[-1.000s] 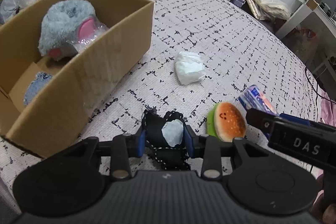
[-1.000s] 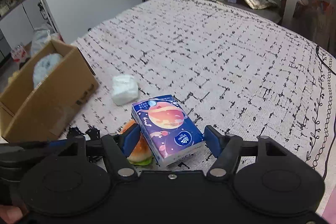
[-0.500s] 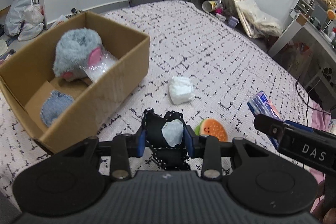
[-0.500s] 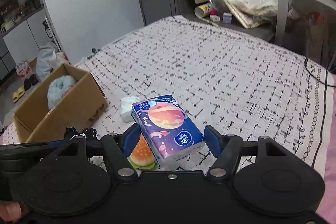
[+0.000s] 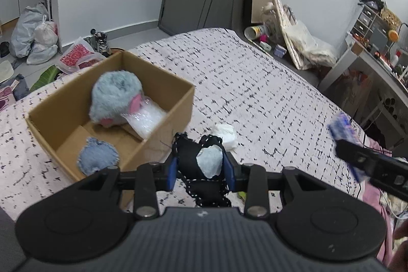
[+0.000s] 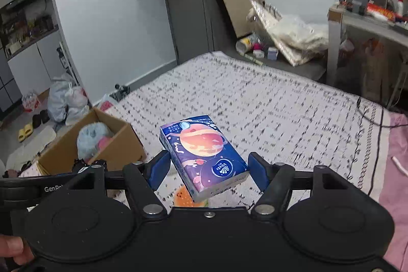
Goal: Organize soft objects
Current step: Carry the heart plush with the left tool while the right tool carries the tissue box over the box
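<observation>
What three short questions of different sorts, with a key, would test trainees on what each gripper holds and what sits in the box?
1. True or false: the left gripper is shut on a black fabric pouch.
2. The right gripper holds: A a burger toy, B a tissue pack, C nothing.
3. Name the fluffy thing in the cardboard box.

Key: 1 true; 2 B; 3 a blue-grey plush toy.

Right gripper clamped on blue planet-print tissue pack, pack held clear above patterned bedspread, burger squishy just beneath pack, cardboard box left of pack, grey-blue plush inside box.
</observation>
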Available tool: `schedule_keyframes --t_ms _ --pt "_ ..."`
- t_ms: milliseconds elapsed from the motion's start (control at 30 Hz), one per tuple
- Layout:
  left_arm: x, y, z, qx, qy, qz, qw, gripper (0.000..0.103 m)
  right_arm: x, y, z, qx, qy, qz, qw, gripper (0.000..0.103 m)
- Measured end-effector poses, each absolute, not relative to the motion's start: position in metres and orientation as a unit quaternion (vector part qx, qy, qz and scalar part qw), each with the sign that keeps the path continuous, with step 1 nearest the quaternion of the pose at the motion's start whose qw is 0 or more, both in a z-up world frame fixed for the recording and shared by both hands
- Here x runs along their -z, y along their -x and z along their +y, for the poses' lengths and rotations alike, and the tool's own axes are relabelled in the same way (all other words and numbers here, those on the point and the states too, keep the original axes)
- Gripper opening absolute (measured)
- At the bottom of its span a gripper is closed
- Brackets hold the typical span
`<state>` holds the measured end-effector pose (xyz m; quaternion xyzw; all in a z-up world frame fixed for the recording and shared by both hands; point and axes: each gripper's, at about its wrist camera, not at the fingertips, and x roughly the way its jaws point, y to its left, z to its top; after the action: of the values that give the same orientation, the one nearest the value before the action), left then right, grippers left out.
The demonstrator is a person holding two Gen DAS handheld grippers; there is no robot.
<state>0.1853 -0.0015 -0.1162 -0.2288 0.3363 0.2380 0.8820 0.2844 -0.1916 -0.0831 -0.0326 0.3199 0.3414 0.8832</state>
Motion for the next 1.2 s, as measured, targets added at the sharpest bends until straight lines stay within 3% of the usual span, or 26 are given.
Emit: schedule_keyframes --t_ms 600,1200 --pt "0.077 -0.154 0.043 -0.221 0.217 0.318 0.896 0.036 0.054 -0.243 -0.163 -0.378 0.037 0.280 0.882 0.065" --pt "0.081 -0.140 0.108 -0.207 0.205 0.352 0.889 0.036 0.067 -0.215 -0.100 -0.391 0.048 0.314 0.864 0.065"
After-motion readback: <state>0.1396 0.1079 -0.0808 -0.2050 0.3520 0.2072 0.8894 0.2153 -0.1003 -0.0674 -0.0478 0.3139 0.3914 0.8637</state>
